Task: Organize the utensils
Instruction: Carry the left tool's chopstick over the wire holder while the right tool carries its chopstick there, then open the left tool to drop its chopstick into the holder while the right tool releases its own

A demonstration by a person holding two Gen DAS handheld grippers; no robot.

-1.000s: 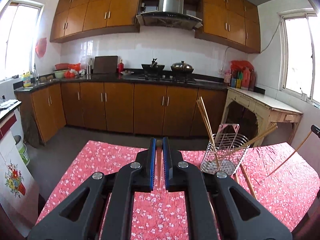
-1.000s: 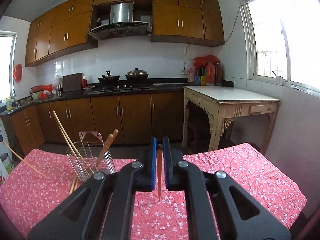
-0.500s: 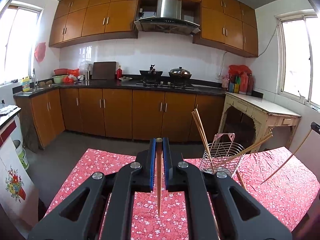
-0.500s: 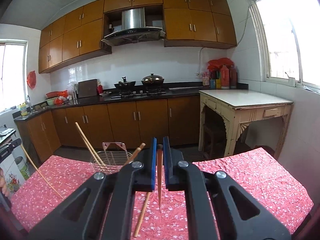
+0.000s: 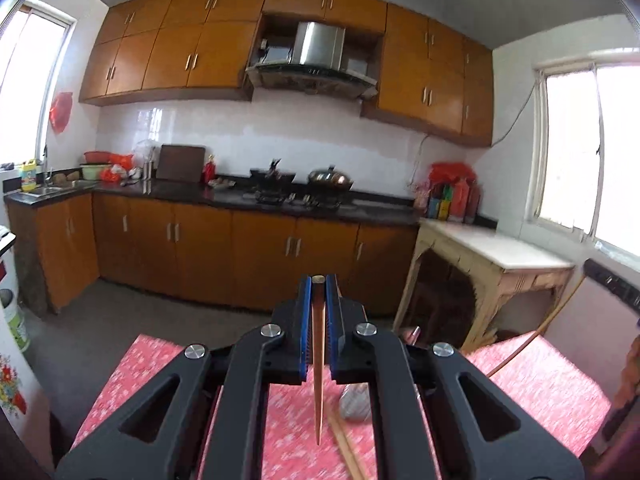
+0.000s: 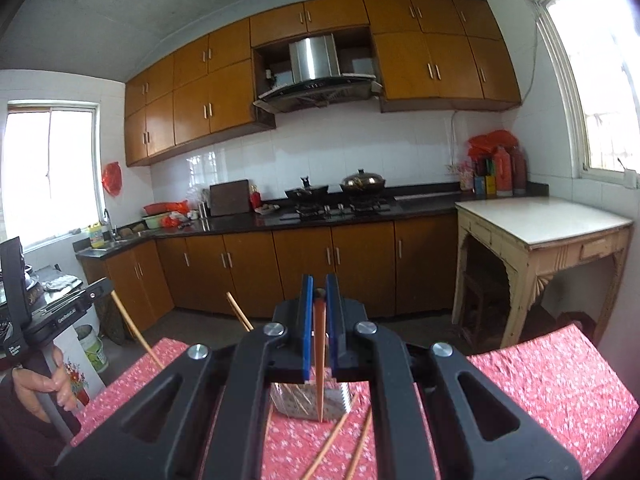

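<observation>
In my left gripper (image 5: pixel 319 292) I have one chopstick (image 5: pixel 318 364) clamped between the blue pads, its butt at the fingertips and its thin tip pointing back down toward me over the red flowered surface (image 5: pixel 552 380). Just right of that tip, two loose chopsticks (image 5: pixel 344 444) lie side by side on the cloth, and behind them a little of the wire holder (image 5: pixel 354 400) shows between the gripper's arms. Toward the right edge of the surface one more stick (image 5: pixel 532 344) slants up through the air to my other tool.

My right gripper (image 6: pixel 319 290) is likewise closed tight on a single chopstick (image 6: pixel 319 360), tip toward me. From here the holder (image 6: pixel 308 400) sits straight ahead under the fingers, near the far edge of the surface. I count one stick (image 6: pixel 239 317) leaning out of it to the left, and three loose chopsticks (image 6: pixel 330 446) lying on the cloth in front of it. Farther left, the stick in my left gripper (image 6: pixel 134 330) slants over the left edge.
</observation>
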